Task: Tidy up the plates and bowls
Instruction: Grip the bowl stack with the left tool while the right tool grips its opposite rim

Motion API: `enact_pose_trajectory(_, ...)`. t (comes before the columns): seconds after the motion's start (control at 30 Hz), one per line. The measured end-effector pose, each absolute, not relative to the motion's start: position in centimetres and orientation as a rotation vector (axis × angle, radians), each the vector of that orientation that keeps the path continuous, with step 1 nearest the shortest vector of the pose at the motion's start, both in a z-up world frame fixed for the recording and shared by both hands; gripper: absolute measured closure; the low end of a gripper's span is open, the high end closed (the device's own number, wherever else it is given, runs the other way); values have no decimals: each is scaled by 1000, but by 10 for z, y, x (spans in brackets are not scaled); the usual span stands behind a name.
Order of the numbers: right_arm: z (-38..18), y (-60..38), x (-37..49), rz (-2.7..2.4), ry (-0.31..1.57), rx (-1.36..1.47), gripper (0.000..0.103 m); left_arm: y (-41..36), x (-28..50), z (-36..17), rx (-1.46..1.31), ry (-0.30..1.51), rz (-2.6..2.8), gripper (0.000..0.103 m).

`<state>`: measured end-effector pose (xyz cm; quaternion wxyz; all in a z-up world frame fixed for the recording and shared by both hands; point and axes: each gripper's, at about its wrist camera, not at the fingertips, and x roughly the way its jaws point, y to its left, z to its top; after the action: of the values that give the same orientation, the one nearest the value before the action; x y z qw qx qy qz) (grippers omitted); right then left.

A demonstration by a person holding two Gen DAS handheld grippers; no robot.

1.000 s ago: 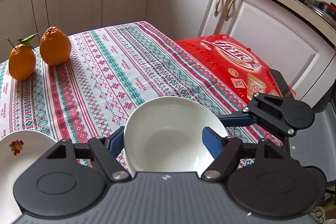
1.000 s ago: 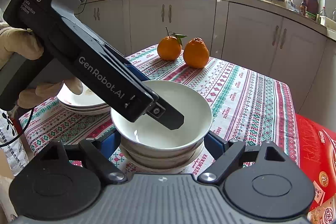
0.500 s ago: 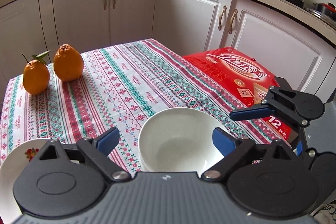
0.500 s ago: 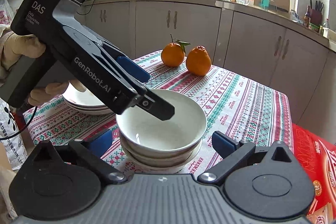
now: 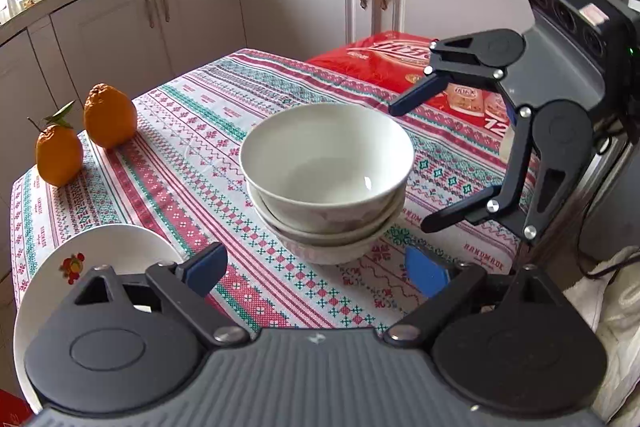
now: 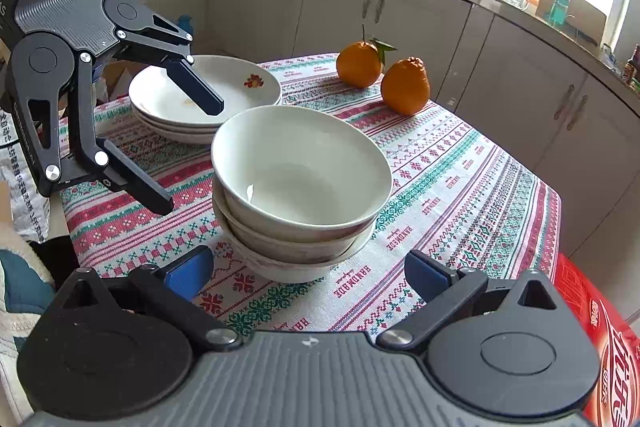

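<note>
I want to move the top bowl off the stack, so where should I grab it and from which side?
Take the top bowl by its rim, one finger inside and one outside the wall. It sits upright and nested in the stack, so only the rim stands clear. Probably come from above on the near side with the right gripper, which is open and faces it; the plates crowd the far left.
</note>
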<state>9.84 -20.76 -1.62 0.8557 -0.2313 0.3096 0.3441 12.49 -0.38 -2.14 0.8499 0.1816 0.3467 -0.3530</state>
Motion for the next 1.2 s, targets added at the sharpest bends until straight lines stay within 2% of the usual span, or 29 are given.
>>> enact_pose_trajectory(0.2,-29,-201,119,800,703,-556,0,-16,137,-40,478,742,-810,8)
enact_pose_trajectory(0.63,-38,-189,158,961,787,-624,1,-16,175,-54,457,826,-939,12)
enact_pose_trajectory(0.97,-37,-188,165,1019,807,-643,6,-20,183,-56,476,841,-1028,17)
enact_pose_trajectory(1.1,-37,-187,166,1044,815,-642,13,-20,184,-54,467,842,-1036,18)
enact_pose_trajectory(1.2,-36,-187,166,1048,817,-639,14,-20,184,-53,468,843,-1045,21)
